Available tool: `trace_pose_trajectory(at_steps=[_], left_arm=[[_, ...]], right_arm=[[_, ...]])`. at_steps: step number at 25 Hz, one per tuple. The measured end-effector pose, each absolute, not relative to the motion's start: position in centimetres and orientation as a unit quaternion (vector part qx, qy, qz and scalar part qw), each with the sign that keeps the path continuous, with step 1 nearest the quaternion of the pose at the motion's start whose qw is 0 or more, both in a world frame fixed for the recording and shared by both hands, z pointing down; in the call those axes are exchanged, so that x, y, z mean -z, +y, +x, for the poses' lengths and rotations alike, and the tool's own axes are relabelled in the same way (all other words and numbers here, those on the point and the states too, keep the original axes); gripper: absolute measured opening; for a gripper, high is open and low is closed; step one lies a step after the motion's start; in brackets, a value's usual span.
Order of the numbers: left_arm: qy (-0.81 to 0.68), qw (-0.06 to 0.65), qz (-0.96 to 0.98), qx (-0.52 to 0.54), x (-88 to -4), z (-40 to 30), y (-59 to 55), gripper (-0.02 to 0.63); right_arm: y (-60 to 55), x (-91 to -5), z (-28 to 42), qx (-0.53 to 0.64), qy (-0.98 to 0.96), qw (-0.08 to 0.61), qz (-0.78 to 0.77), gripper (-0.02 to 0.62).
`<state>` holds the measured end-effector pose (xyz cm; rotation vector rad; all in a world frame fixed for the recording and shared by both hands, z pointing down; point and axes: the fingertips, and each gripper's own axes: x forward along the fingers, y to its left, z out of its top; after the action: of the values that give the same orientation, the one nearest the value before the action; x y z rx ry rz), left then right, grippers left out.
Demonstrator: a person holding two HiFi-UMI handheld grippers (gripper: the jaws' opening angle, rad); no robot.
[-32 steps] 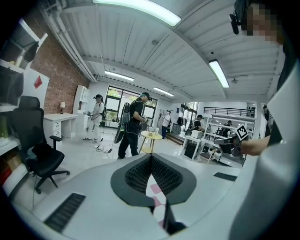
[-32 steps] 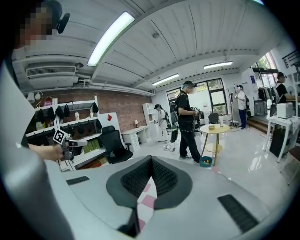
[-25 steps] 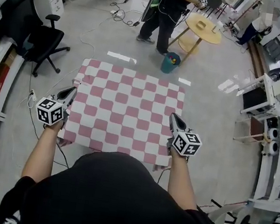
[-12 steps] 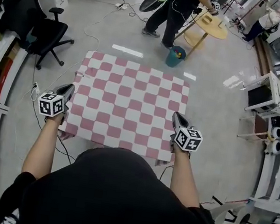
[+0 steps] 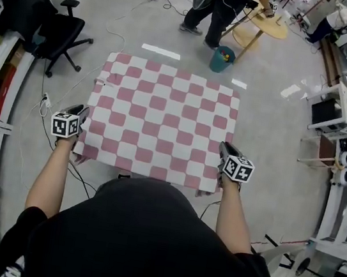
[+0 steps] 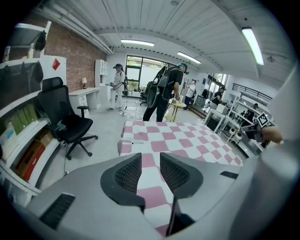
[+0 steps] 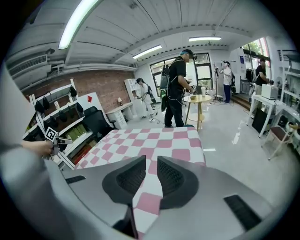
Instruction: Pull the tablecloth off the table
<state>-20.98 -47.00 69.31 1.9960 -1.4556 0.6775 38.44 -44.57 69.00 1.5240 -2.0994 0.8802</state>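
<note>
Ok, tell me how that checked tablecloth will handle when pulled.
The tablecloth is probably floppy: its edges hang down limp. It is likely light, as it looks thin, with a small fold at its left edge. Pulled, it may bunch up.

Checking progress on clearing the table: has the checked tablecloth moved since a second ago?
No. The tablecloth has its far edge just as close to the white floor tape as before.
</note>
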Motion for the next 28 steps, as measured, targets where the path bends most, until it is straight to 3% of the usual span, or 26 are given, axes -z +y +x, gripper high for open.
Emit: trace_pose_trajectory(at_steps=[5,19,28], left_arm=[[-0.545,0.329,0.725,-0.262,-73.6,-22.7,-46.4,0.133],[-0.54,0.366,0.673,-0.349,-82.8,-25.0,-46.4,0.138],[-0.537,0.411,0.648,-0.35,-86.8,-26.9,-46.0,0.201]], right_arm=[[-42.9,-73.0,41.3,-0.339,-0.723,0.235,0.555,0.103],[-40.6,-81.8,46.7,-0.384,-0.672,0.307,0.554,0.147],[-39.9,-86.1,48.9,-0.406,-0.642,0.352,0.547,0.172]])
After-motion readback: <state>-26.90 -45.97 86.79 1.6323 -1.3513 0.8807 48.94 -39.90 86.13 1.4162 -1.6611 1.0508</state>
